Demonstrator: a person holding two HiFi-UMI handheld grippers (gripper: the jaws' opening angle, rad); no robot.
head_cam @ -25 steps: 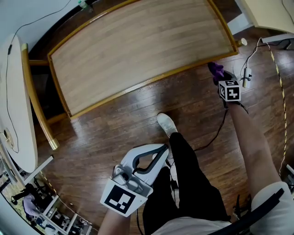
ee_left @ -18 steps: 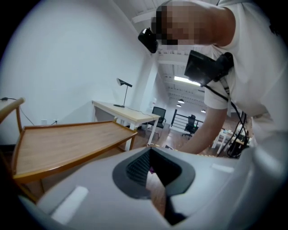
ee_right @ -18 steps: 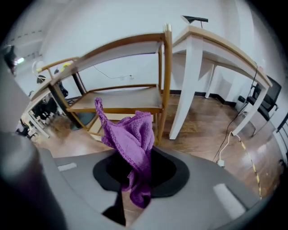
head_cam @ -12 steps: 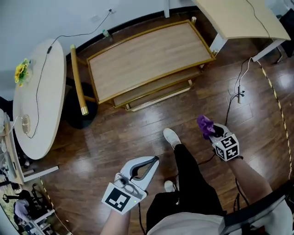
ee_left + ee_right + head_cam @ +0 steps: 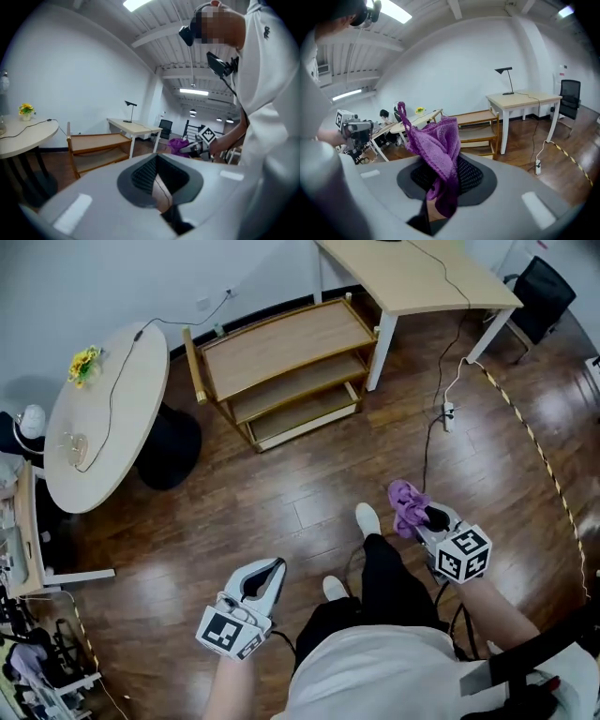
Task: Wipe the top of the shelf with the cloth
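Observation:
The wooden shelf stands far off by the wall, its top board bare. It also shows in the left gripper view as the shelf and in the right gripper view as the shelf. My right gripper is low at the right, near my leg, shut on a purple cloth that bunches out of its jaws; the same cloth fills the right gripper view. My left gripper hangs low at the left, shut and empty, well away from the shelf.
A round white table with yellow flowers stands left of the shelf. A light desk and black chair are to its right. A power strip and cable lie on the wood floor.
The shelf has dropped far back in view as I moved away from it. The right gripper with the cloth came from the shelf's right end down beside my leg.

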